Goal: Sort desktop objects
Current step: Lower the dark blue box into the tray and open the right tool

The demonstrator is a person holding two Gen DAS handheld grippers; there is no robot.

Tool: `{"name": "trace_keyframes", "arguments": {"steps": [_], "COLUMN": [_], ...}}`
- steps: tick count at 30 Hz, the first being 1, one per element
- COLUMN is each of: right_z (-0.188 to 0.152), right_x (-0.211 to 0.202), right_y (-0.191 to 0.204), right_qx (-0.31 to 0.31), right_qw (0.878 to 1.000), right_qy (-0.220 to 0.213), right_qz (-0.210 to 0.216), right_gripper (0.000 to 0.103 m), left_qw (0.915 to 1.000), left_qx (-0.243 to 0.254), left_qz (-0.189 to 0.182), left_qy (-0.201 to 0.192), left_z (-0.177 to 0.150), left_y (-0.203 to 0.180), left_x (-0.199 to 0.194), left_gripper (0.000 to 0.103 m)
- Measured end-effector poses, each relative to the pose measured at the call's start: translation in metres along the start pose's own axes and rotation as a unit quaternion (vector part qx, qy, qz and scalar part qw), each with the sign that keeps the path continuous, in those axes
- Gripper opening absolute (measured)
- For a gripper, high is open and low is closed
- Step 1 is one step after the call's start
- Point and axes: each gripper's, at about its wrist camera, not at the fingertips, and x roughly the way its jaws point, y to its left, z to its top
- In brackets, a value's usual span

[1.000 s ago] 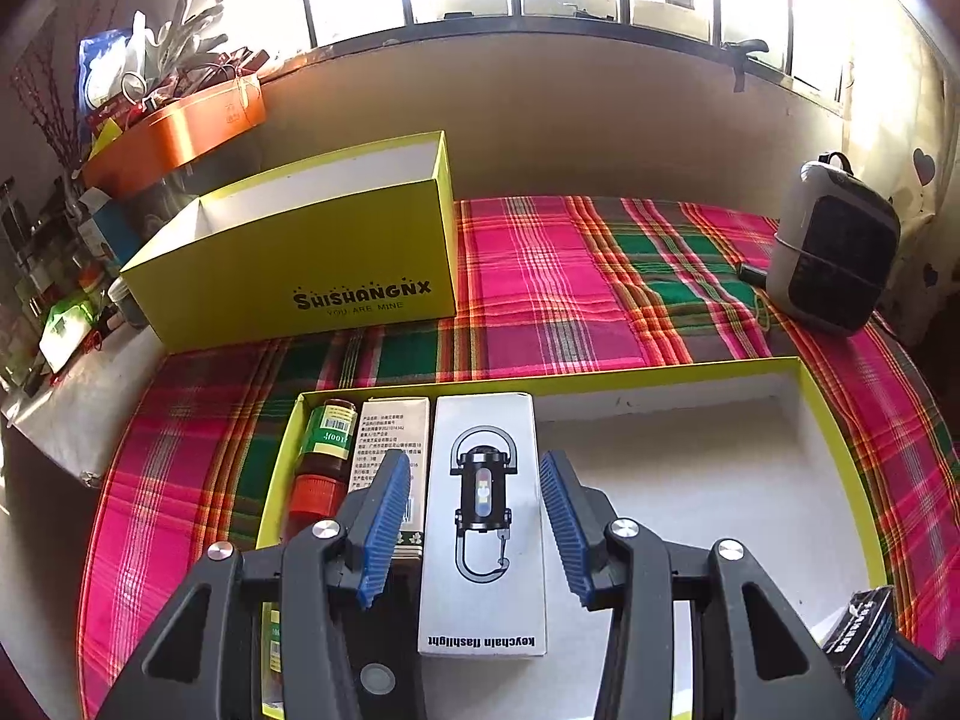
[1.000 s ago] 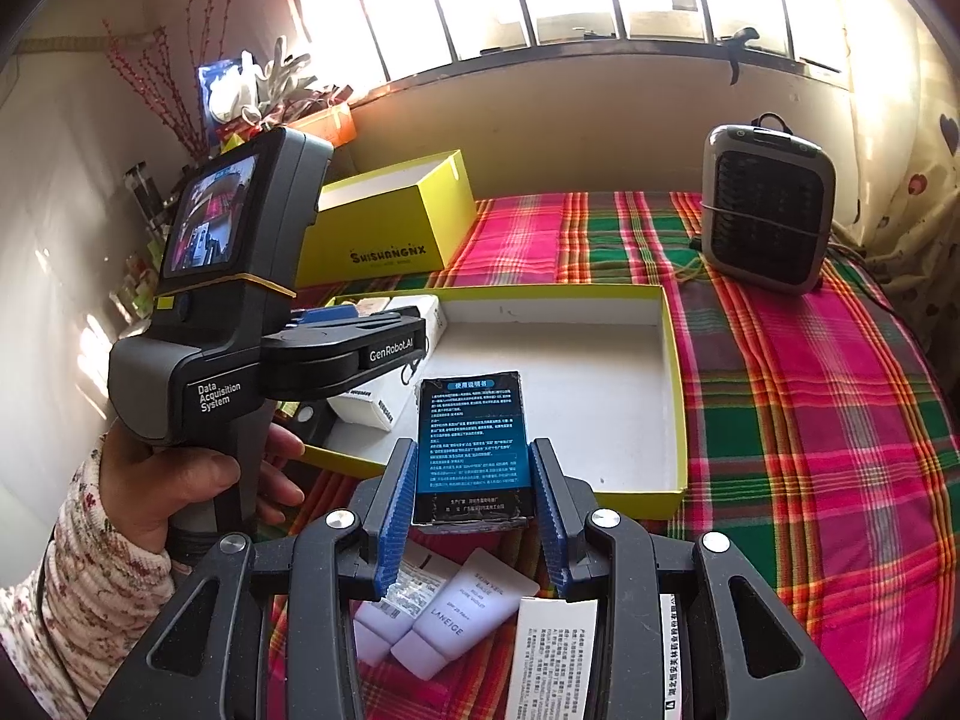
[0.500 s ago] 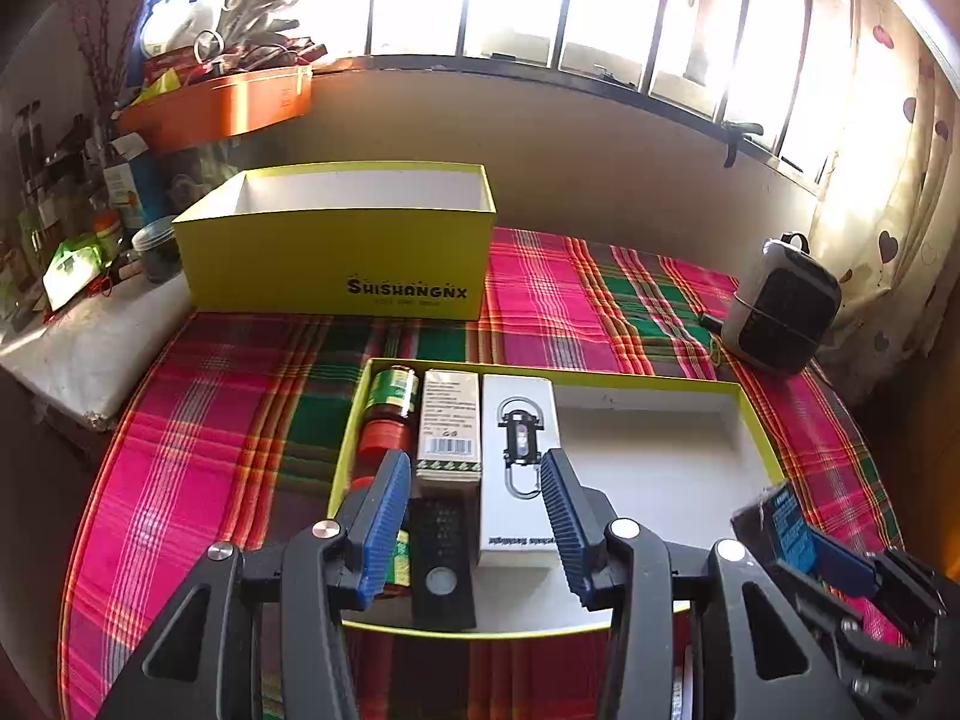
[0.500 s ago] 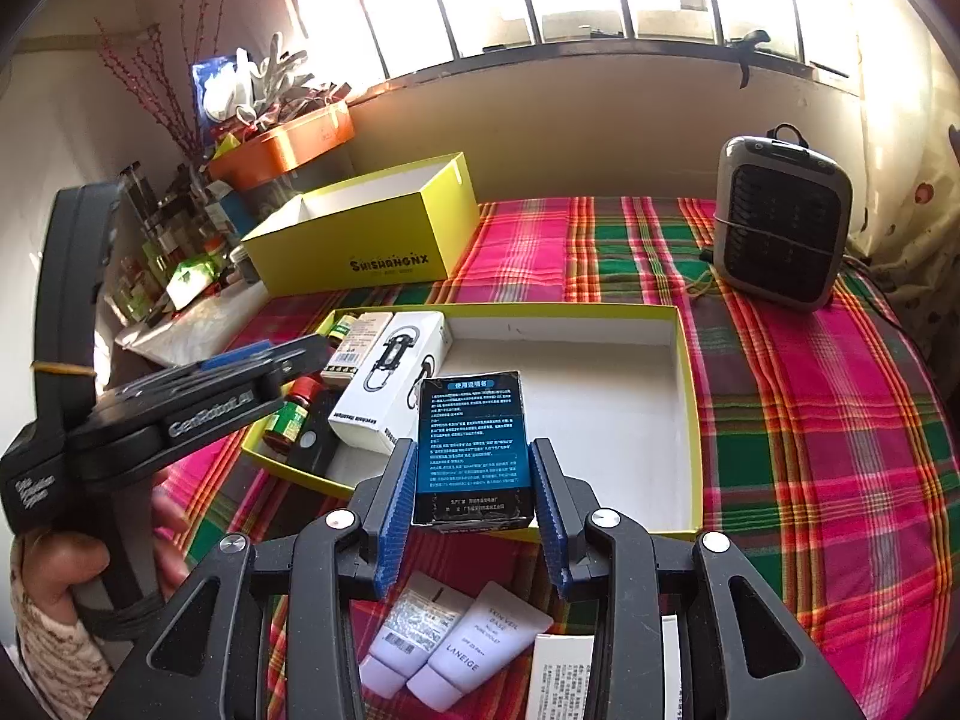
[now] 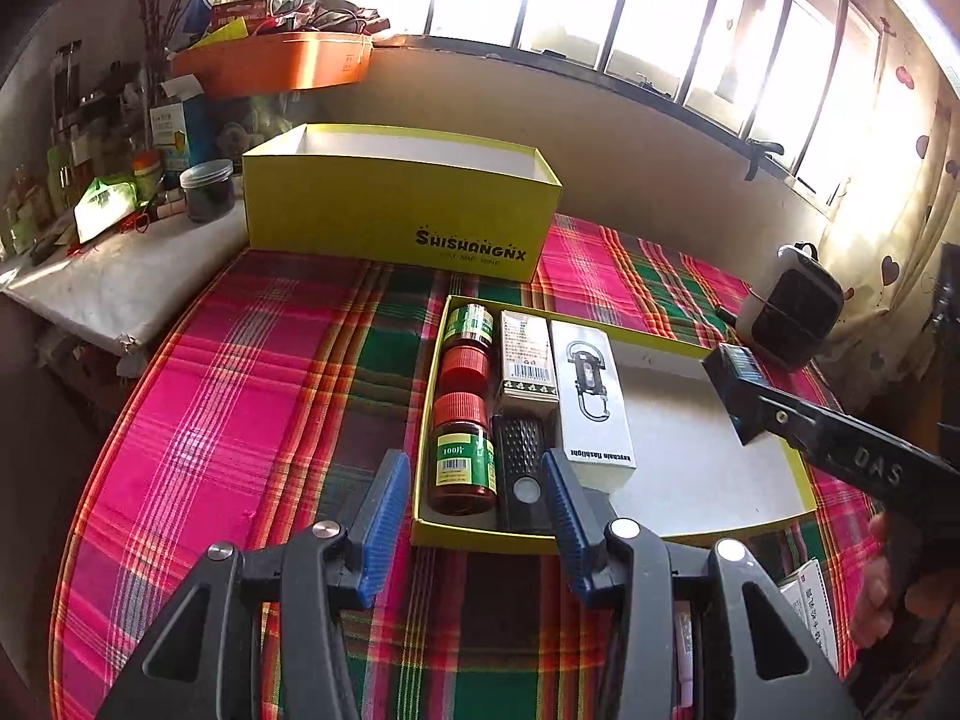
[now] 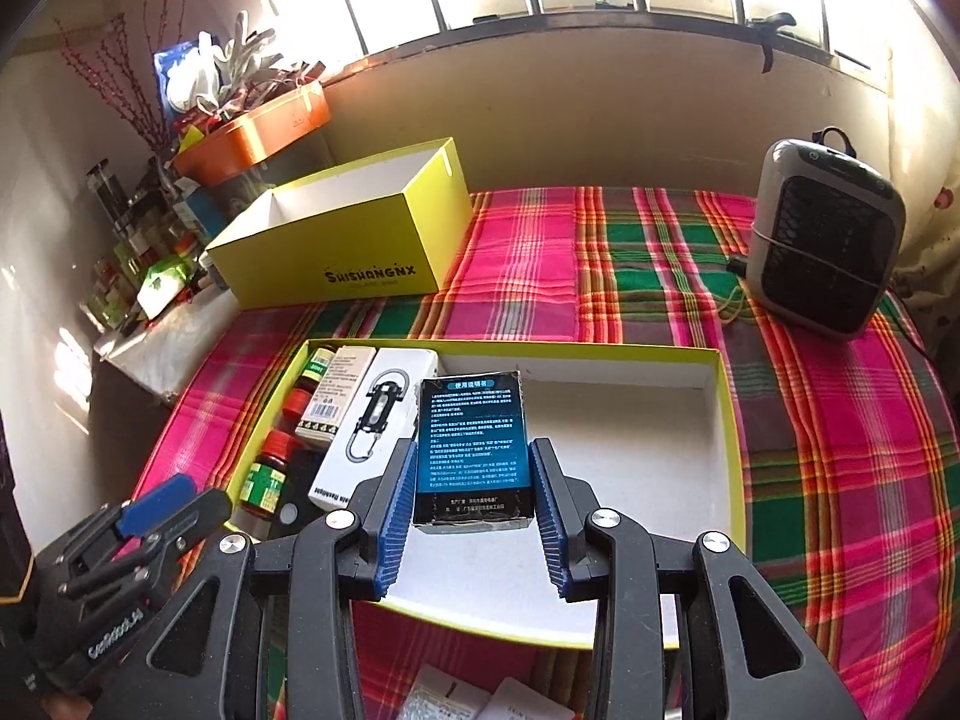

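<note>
Low in the left wrist view, left tongs [image 5: 474, 513] agape, empty, short of yellow tray [image 5: 801, 483]. Centre of the right wrist view: right tongs [image 6: 474, 498] clamping dark box [image 6: 474, 450], long axis pointing away, above the tray's bare right half, beside flashlight box [image 6: 372, 420].

- Your right gripper [image 6: 473, 504] shows matt black plastic arms, ribbed blue pads on its fingers [image 6: 396, 504] and bright metal pivot screws.
- Between those pads you hold a dark box [image 6: 474, 450] of glossy printed card, its lower edge scuffed.
- Your left gripper [image 5: 474, 516] has the same matt black plastic and ribbed blue pads.
- A woven plaid cloth [image 6: 810, 420], matt, covers the worktop.
- The yellow tray [image 6: 729, 420] is smooth cardboard with a white paper lining.
- Inside, two jars [image 5: 462, 468] show ridged red plastic caps and shiny paper labels.
- The heater [image 6: 828, 240] has a smooth grey plastic shell.
</note>
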Motion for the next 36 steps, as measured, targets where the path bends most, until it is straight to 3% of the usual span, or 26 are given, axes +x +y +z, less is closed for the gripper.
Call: {"name": "trace_keyframes", "arguments": {"steps": [15, 36], "right_z": [0.014, 0.014], "right_x": [0.069, 0.085], "right_y": [-0.008, -0.007], "right_qx": [0.040, 0.060], "right_qw": [0.998, 0.997], "right_qy": [0.047, 0.054], "right_qz": [-0.009, 0.019], "right_gripper": [0.039, 0.039], "left_qw": [0.9994, 0.9990], "left_qx": [0.004, -0.003], "left_qz": [-0.030, -0.038], "left_qy": [0.014, 0.021], "left_z": [-0.005, -0.008], "left_y": [0.000, 0.003], "left_x": [0.007, 0.010], "left_gripper": [0.046, 0.046]}}
